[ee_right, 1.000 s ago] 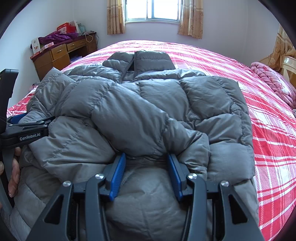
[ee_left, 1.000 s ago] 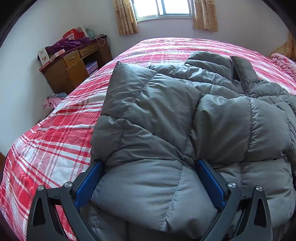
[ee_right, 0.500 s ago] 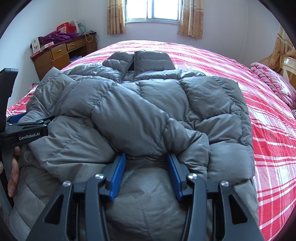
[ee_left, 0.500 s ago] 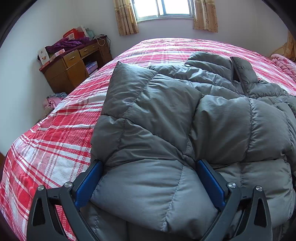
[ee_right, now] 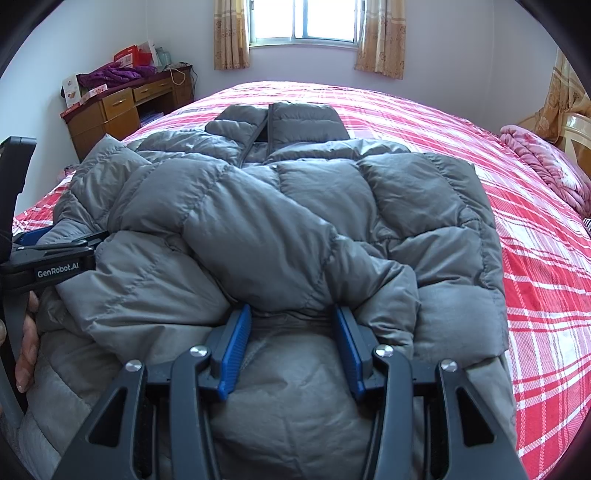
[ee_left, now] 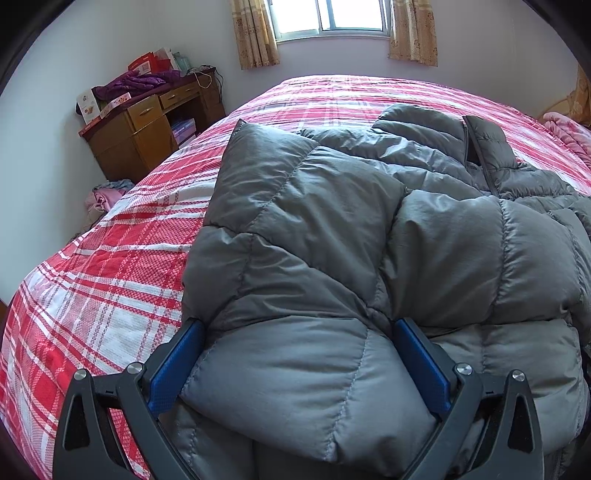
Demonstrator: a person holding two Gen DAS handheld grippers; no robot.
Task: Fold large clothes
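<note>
Left wrist: low, close over near-left hem of puffy grey quilted jacket [ee_left: 332,240], angled down toward curtained window [ee_left: 332,14] | Right wrist: same tilt, further right (left gripper [ee_right: 33,240] at its edge) | Shared: jacket, red-and-white plaid bedspread [ee_right: 535,258], brown wooden desk [ee_left: 147,136], window

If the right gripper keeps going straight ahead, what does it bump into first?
The right gripper would likely push straight into the folded sleeve of the grey puffer jacket, which bulges right at its fingertips.
</note>
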